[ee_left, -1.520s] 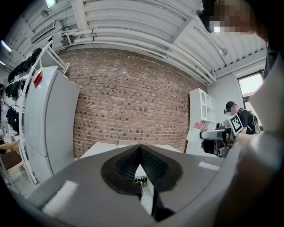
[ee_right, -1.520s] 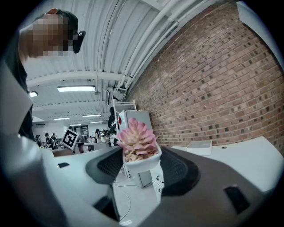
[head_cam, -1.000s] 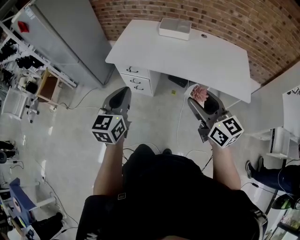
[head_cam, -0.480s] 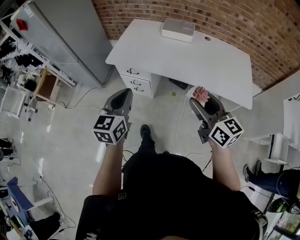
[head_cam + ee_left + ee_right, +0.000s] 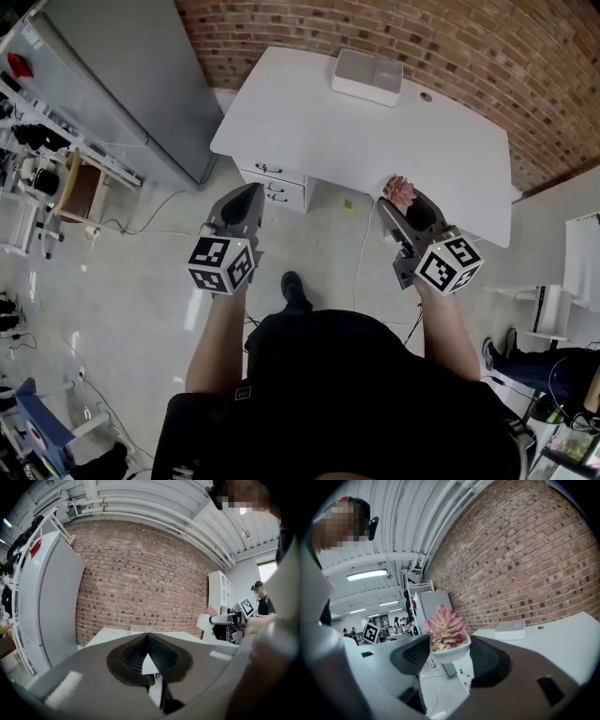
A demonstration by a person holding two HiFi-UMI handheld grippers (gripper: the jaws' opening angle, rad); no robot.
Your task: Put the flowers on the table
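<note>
Standing at the table (image 5: 375, 131), the person is holding the flowers (image 5: 444, 626) in the right tool (image 5: 449, 657), which is pinching the small white pot (image 5: 454, 651) by its sides. The pink rosette is pointing straight up and the pot's axis is running vertical, not tilting. Seen from above, the flowers are hanging right at the table's near edge, towards its right end; whether they are over the top or just short of it is hard to tell. The pot's base is hiding down between the jaws. The left tool (image 5: 249, 195) is hovering off the table's near edge by the drawers (image 5: 272, 180), its jaws pressed together on nothing. A white box (image 5: 367, 75) is sitting at the table's far edge.
</note>
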